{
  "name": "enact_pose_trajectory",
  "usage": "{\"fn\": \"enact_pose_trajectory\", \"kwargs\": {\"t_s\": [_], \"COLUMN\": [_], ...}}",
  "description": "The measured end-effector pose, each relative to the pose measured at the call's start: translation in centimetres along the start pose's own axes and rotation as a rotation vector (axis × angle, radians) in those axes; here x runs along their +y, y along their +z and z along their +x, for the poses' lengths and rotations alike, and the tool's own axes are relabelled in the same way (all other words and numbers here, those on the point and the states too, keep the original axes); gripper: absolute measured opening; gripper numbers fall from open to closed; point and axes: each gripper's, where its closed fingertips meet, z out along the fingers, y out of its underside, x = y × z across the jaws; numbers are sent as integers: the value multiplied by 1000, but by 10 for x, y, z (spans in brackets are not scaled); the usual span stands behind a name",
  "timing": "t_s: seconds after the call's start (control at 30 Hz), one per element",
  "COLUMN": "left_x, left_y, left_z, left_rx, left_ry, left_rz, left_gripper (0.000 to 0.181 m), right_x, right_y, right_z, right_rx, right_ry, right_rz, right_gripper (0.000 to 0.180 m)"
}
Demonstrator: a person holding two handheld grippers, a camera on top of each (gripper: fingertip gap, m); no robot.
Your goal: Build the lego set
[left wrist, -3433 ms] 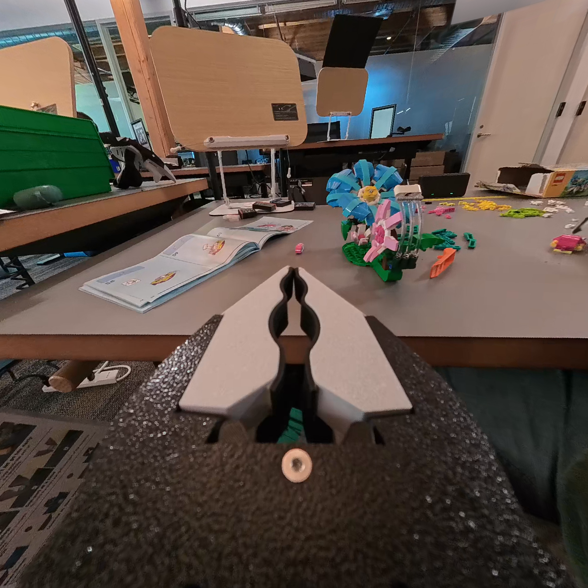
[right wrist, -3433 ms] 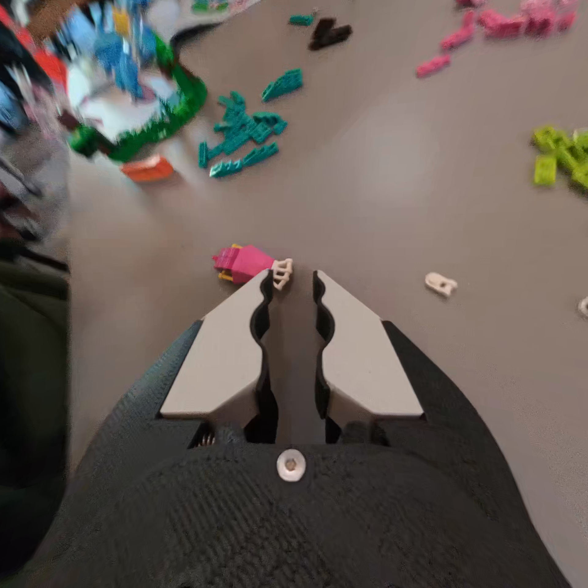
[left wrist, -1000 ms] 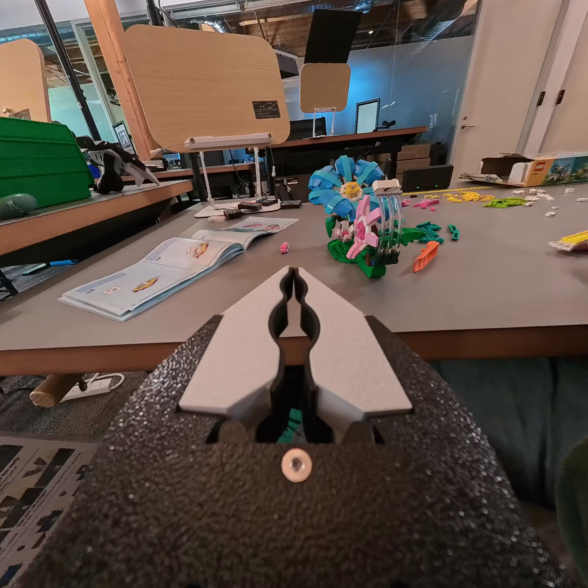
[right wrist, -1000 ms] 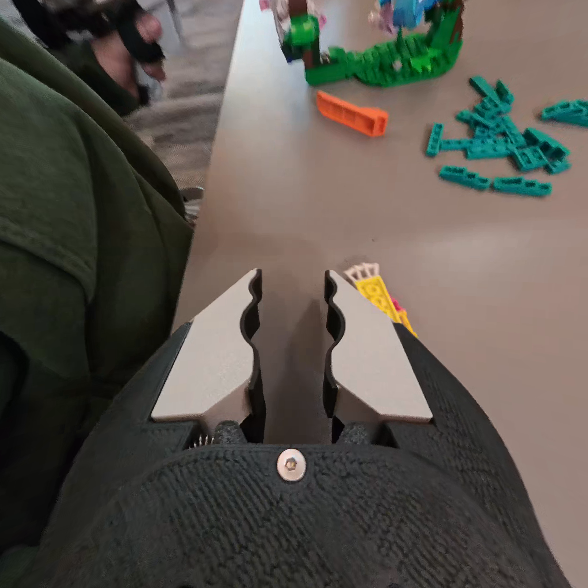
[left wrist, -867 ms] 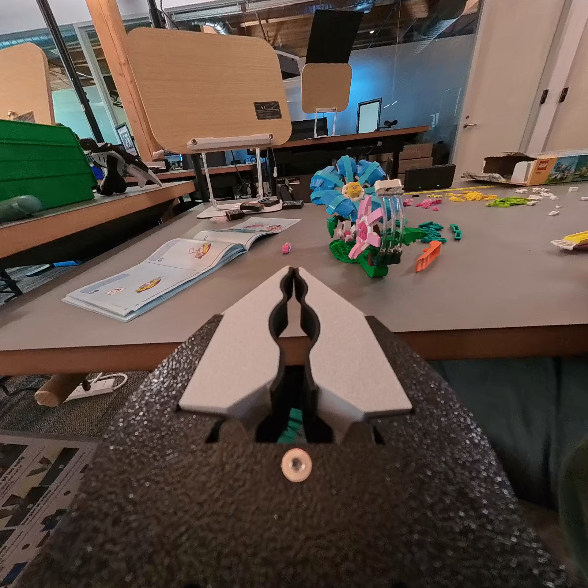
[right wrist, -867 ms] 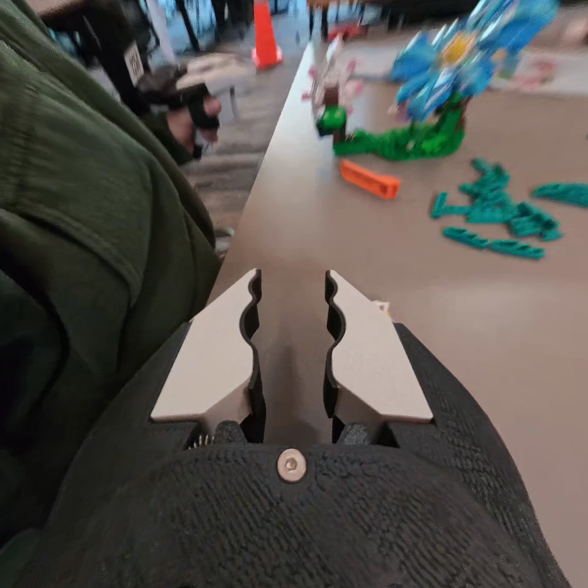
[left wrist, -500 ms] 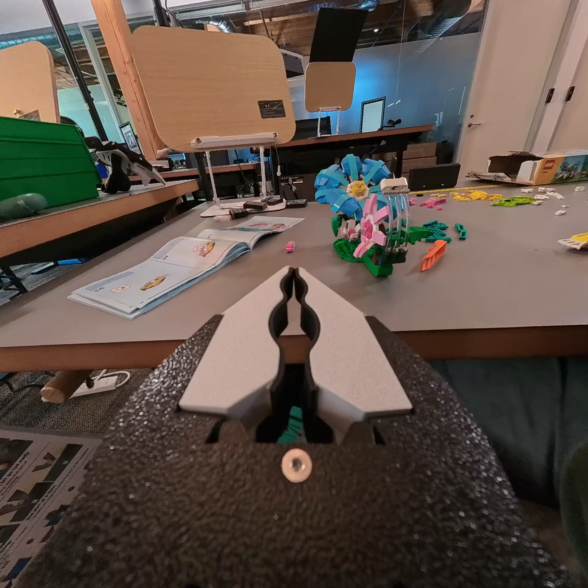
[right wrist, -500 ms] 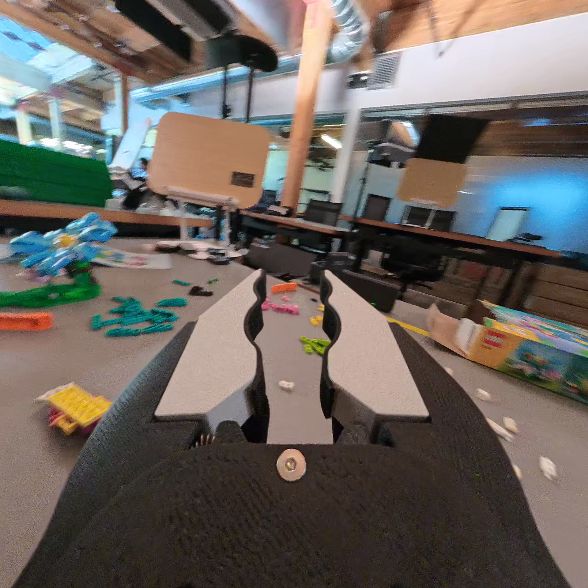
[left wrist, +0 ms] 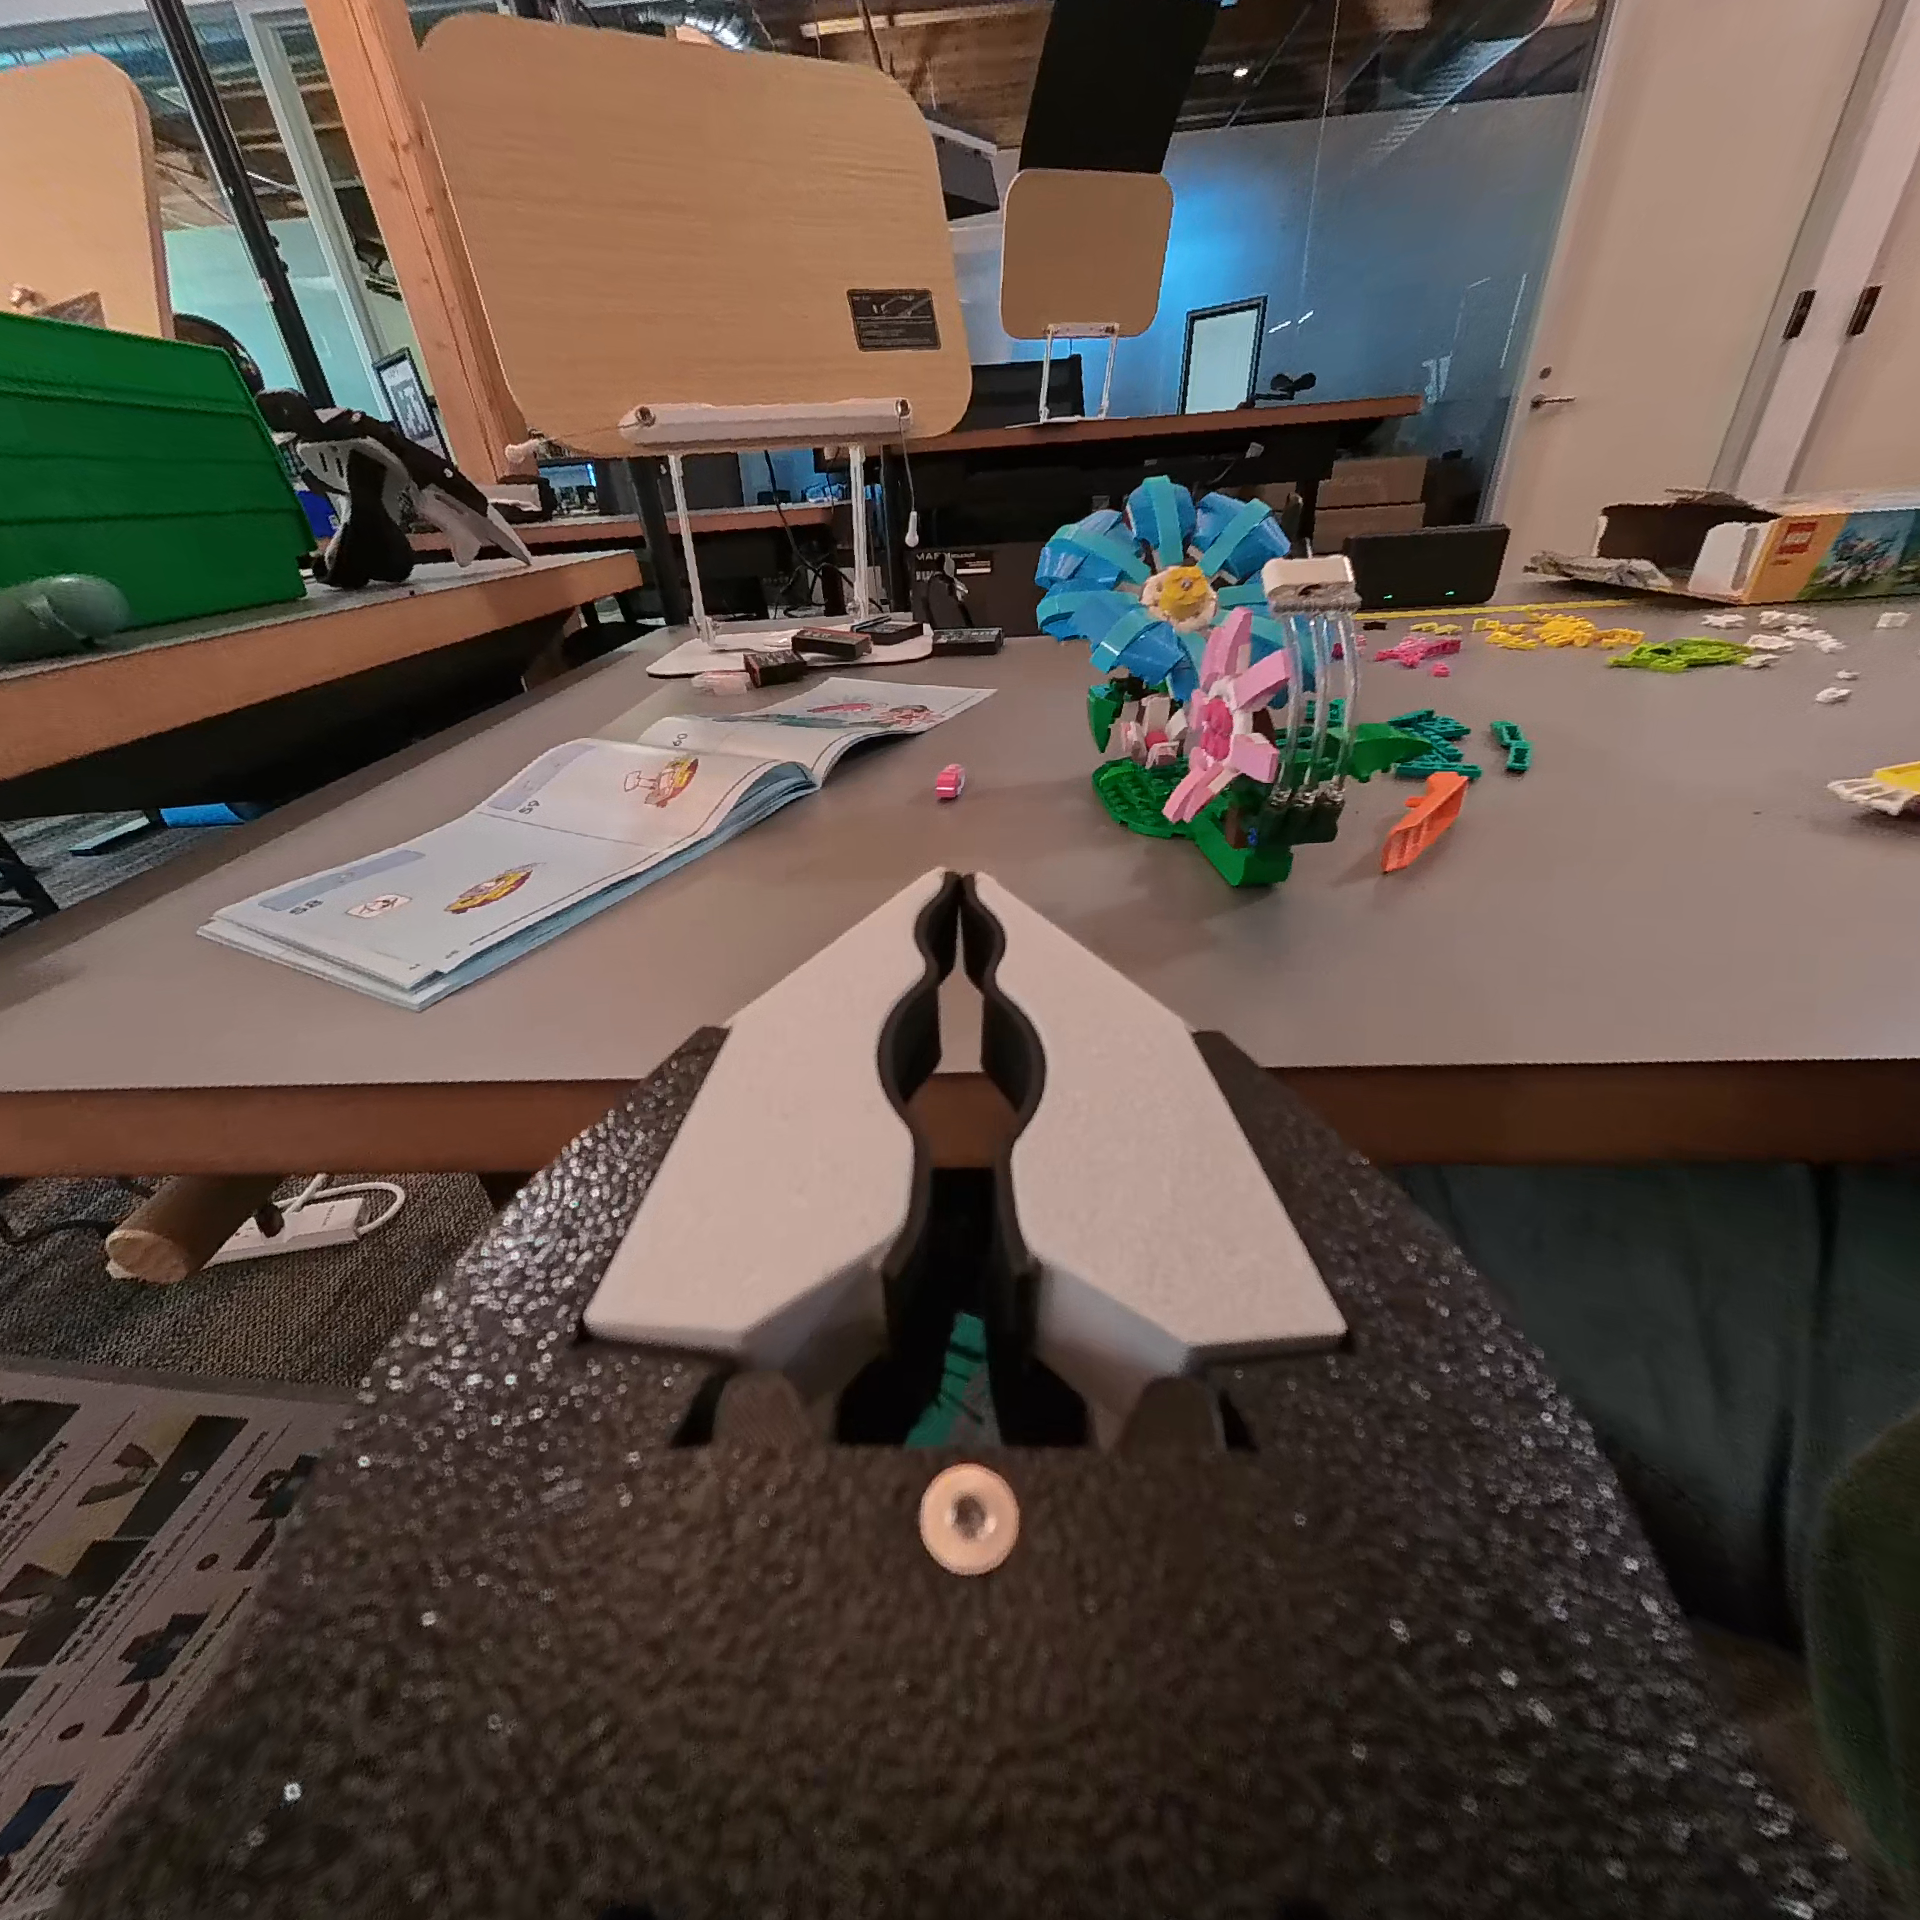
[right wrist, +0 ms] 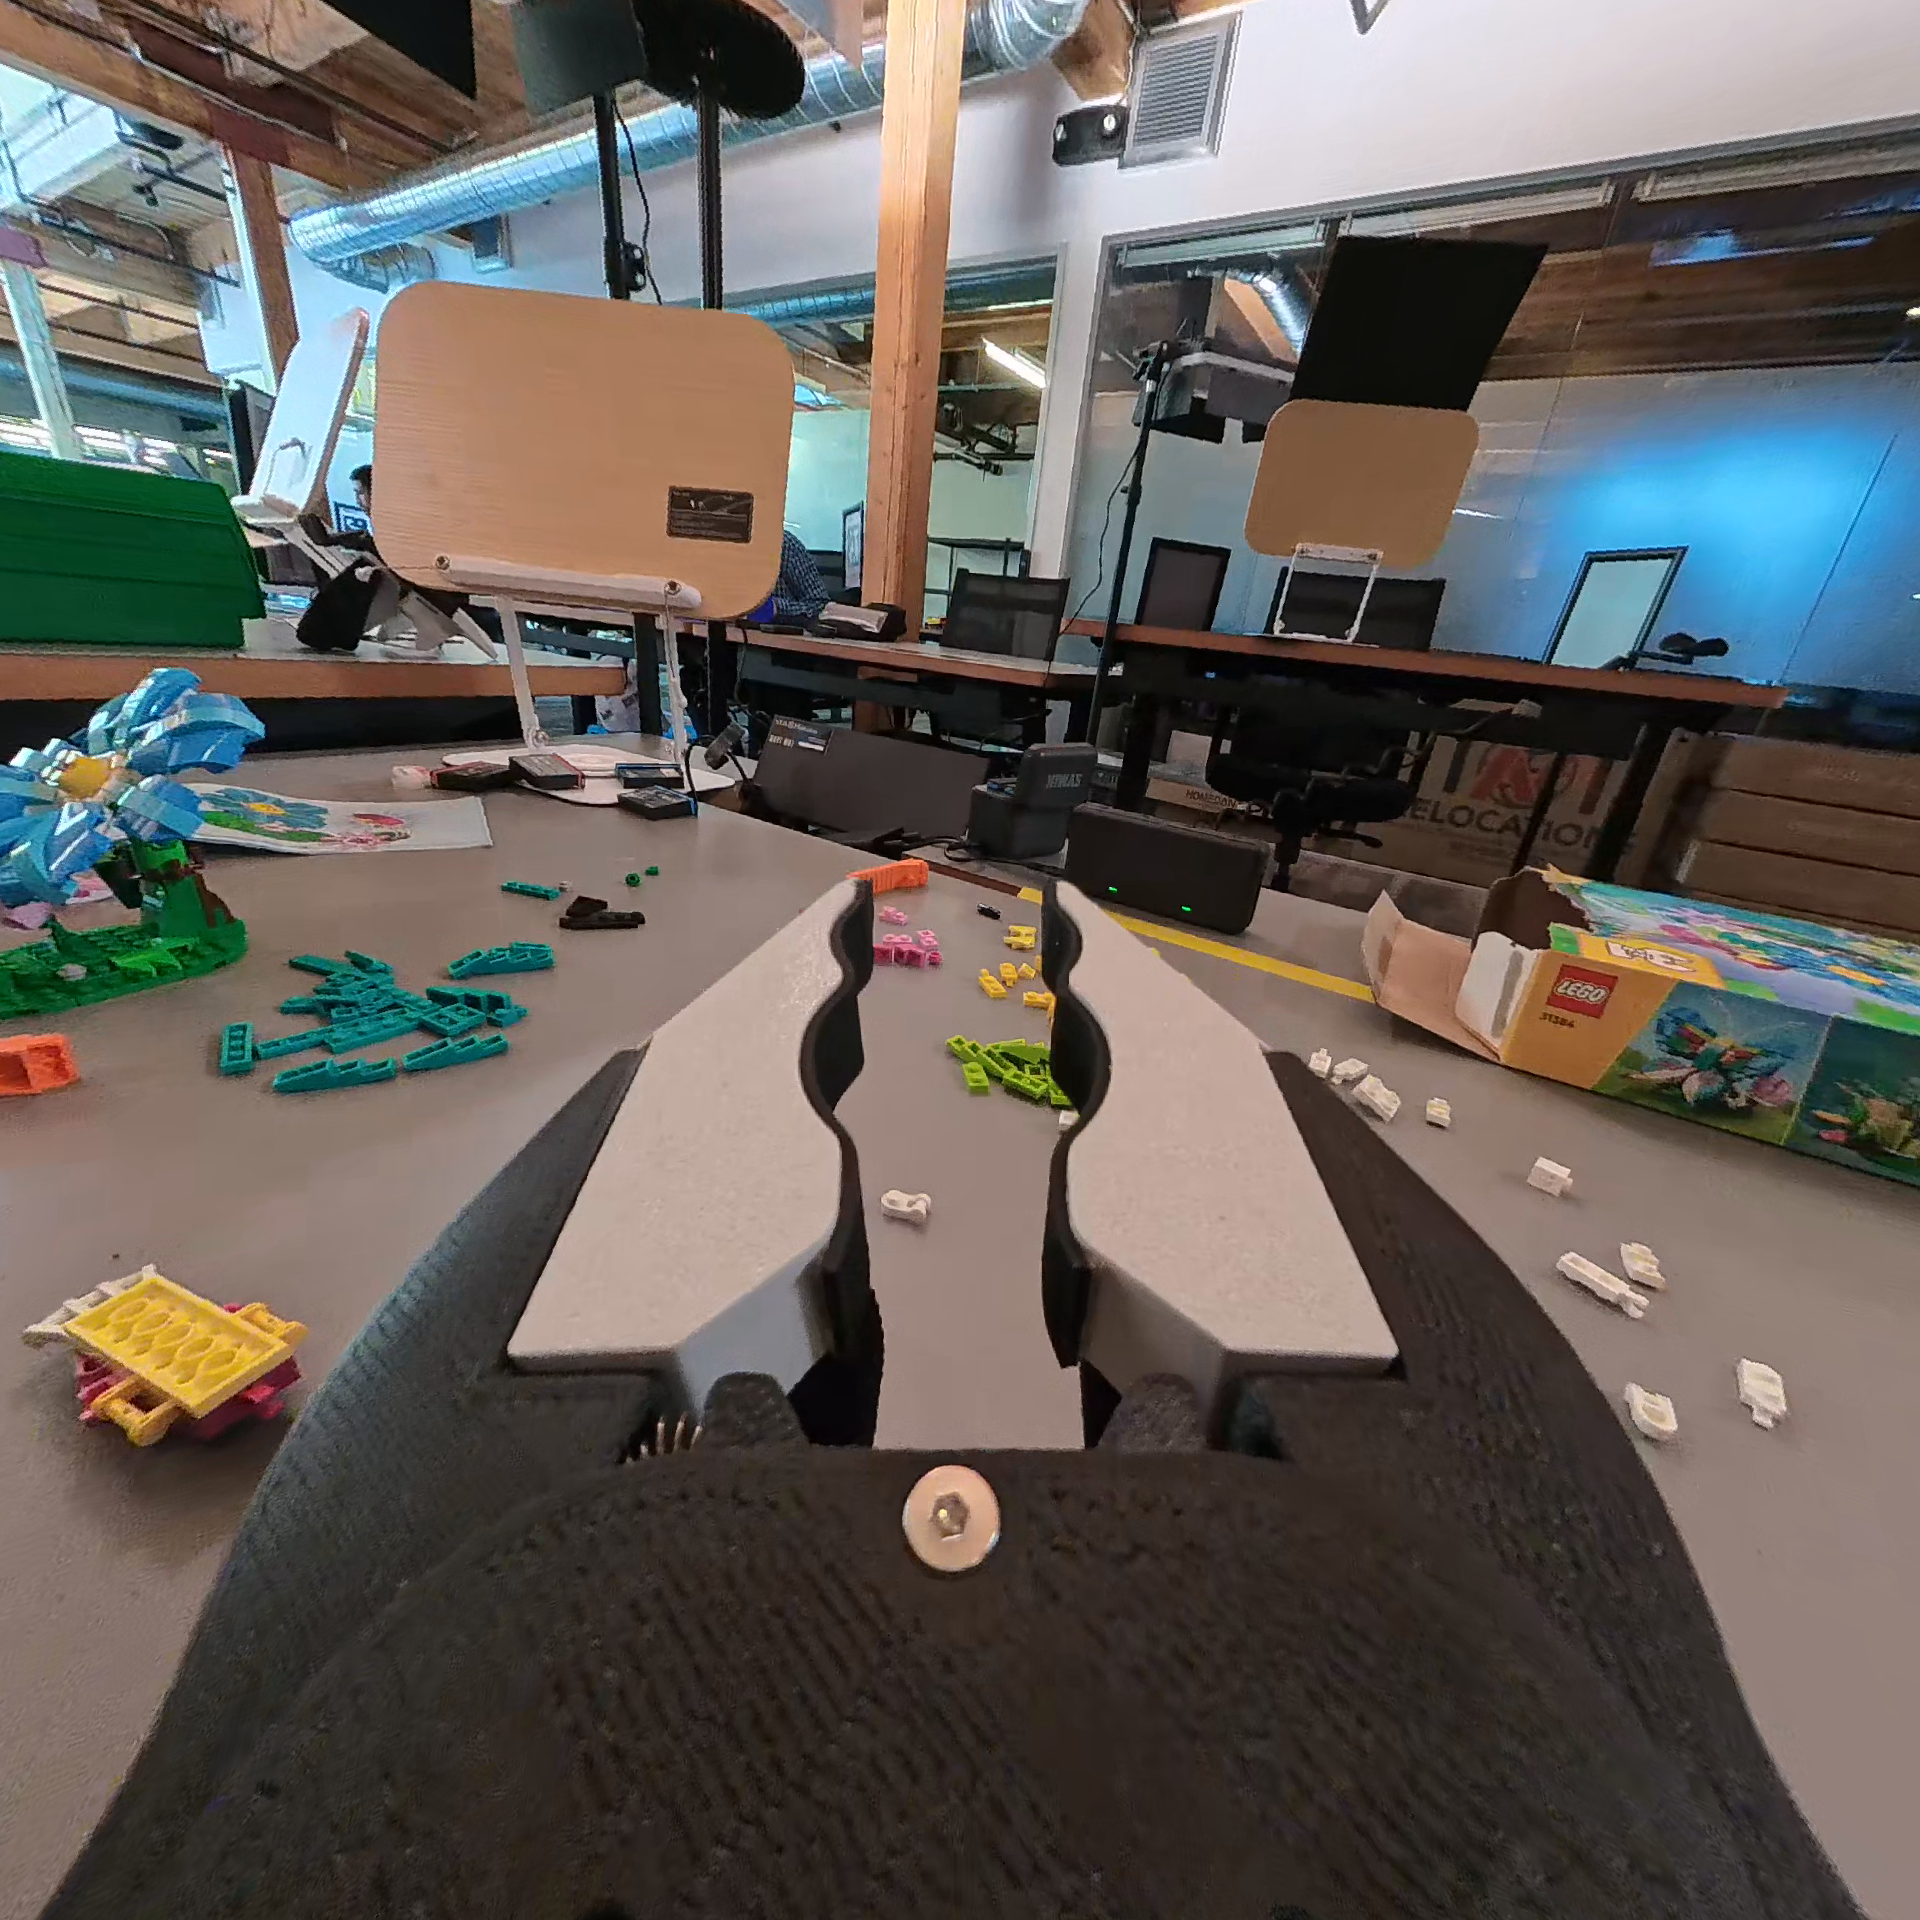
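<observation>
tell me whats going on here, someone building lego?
Yes. A person holds two grippers at a grey table. The left gripper, jaws shut, sits back from the table edge, facing the built flower model and open instruction booklet. The right gripper, jaws open and empty, hovers over loose pieces, a small white piece straight ahead.

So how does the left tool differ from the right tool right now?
The left tool is shut, its tips meeting, while the right tool is open with table showing between its fingers. The left one sits back from the table's near edge; the right one is over the tabletop, above the loose bricks. A teal piece shows deep between the left fingers; the right holds nothing. Both share grey wavy-edged fingers.
</observation>
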Motion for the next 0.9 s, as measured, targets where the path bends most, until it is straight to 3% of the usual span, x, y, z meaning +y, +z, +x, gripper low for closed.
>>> {"fn": "enact_pose_trajectory", "kwargs": {"t_s": [0.7, 0.9], "left_x": [6, 8], "left_y": [1, 2], "left_z": [-2, -2], "left_rx": [-1, 4], "left_ry": [-29, -37], "left_rz": [-14, -21], "left_gripper": [0, 0], "right_x": [3, 4], "right_y": [1, -8], "right_z": [1, 35], "right_rx": [7, 251], "right_ry": [-17, -102], "right_rz": [-22, -52], "right_gripper": [28, 37]}}
